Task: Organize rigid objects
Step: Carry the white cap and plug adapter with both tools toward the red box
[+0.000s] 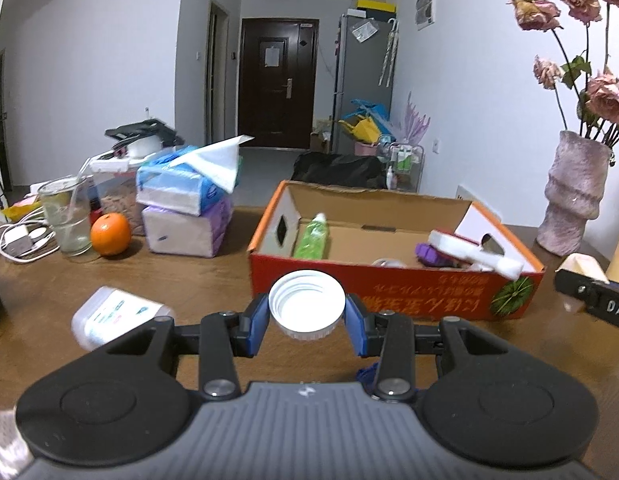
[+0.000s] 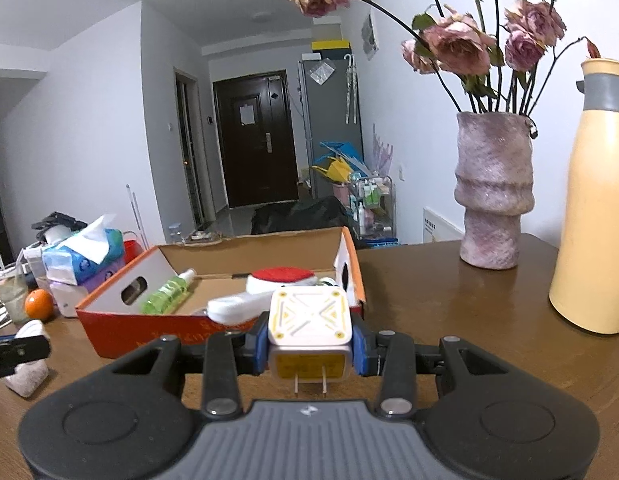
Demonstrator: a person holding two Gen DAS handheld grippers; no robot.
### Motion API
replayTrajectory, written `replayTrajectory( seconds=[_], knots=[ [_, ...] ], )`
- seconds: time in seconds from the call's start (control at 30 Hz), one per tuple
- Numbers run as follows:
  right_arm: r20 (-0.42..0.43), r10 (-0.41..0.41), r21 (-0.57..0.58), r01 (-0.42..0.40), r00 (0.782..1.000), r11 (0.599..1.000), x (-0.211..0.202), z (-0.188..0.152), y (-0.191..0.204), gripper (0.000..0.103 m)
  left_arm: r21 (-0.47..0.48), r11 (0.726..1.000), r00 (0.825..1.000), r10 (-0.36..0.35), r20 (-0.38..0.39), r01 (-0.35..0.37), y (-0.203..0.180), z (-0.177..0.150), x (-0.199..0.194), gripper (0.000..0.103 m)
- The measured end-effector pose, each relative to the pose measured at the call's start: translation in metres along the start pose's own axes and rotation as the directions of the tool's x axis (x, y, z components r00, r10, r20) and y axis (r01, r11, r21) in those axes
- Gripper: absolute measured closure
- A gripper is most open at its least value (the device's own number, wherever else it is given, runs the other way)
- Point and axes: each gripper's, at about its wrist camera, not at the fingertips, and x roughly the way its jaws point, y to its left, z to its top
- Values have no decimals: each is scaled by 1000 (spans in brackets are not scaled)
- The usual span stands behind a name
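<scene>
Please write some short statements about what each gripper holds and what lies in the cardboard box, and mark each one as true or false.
1. The left gripper holds a white cap between its blue pads. True.
2. The right gripper is open and holds nothing. False: it is shut on a white plug adapter, whose two prongs point back toward the camera.
3. A green bottle lies inside the orange cardboard box. True.
4. The orange fruit lies inside the box. False: it sits on the table beside a drinking glass, outside the box.
5. The vase of dried roses stands on the table, outside the box. True.
</scene>
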Motion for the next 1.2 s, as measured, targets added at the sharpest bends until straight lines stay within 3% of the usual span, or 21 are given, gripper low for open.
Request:
replayTrajectory(
  seconds=[0.43,1.2],
  knots=[
    [37,37,8,-37,999,999,20,18,15,65,-23,999,999,-23,38,24,-26,29,32,61],
    [41,93,-34,-92,995,995,105,51,55,65,-27,999,998,29,54,-28,-31,70,119,61]
  ],
)
